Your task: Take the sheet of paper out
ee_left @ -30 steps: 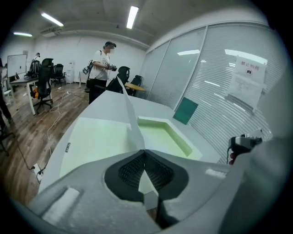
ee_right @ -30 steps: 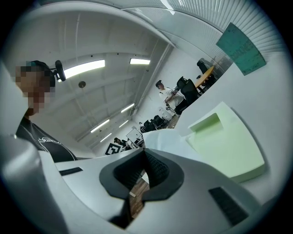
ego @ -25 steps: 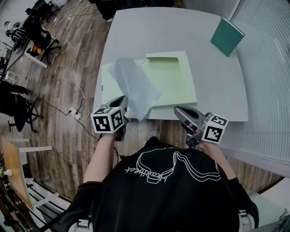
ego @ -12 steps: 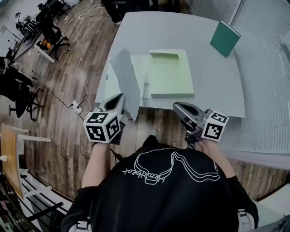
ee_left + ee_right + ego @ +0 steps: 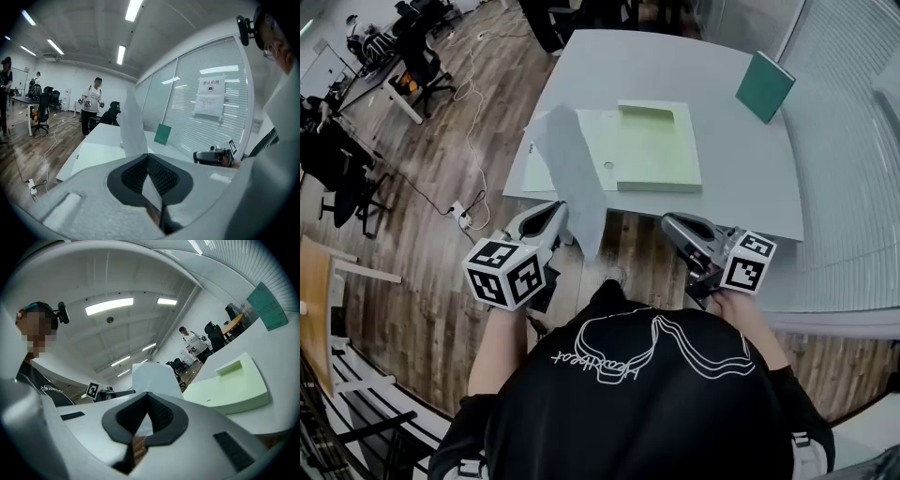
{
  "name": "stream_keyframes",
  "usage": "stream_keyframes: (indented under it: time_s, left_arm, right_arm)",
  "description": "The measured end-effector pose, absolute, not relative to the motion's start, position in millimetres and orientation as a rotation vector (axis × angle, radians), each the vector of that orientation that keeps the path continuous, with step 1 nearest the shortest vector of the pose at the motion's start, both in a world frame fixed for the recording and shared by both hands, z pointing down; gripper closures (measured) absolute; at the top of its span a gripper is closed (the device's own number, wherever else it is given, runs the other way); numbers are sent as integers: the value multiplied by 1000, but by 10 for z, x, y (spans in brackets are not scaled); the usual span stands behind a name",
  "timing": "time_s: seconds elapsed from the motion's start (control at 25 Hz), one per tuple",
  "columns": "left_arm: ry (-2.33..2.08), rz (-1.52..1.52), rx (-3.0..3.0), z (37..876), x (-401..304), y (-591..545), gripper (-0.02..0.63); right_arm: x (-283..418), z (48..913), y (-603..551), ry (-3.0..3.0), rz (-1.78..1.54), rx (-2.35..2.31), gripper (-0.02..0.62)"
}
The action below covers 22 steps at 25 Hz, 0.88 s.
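A pale sheet of paper (image 5: 572,169) stands upright over the table's near left corner, clear of the light green folder (image 5: 652,145) lying open on the table (image 5: 675,66). My left gripper (image 5: 561,211) is shut on the sheet's lower edge, off the table's front edge. In the left gripper view the sheet (image 5: 132,129) rises from between the closed pads of that gripper (image 5: 148,157). My right gripper (image 5: 670,223) hovers off the front edge at the right, jaws shut with nothing in them. Seen from the right gripper (image 5: 147,396), the sheet (image 5: 154,378) and the folder (image 5: 229,385) lie ahead.
A dark green book (image 5: 766,84) lies at the table's far right corner. Window blinds (image 5: 853,141) run along the right side. Wooden floor with cables (image 5: 473,103) and office chairs (image 5: 417,61) lies to the left. A person (image 5: 93,105) stands far back in the room.
My left gripper has pulled back, left and upward with the sheet, which has come off the folder and now stands upright. The right gripper has drawn back a little.
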<state>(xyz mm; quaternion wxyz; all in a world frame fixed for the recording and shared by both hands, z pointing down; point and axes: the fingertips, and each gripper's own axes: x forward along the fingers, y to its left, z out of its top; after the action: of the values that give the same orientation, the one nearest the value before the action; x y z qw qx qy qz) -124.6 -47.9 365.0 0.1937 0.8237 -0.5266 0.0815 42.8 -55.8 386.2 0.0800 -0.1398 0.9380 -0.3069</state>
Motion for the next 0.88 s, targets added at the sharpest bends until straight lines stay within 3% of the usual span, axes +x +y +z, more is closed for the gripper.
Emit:
stream_keyframes:
  time_s: [0.88]
  left_arm:
    - [-1220,64,2355,3775,-750,-246,592]
  right_arm:
    - [505,3936,-467,2859,-846,-512,588]
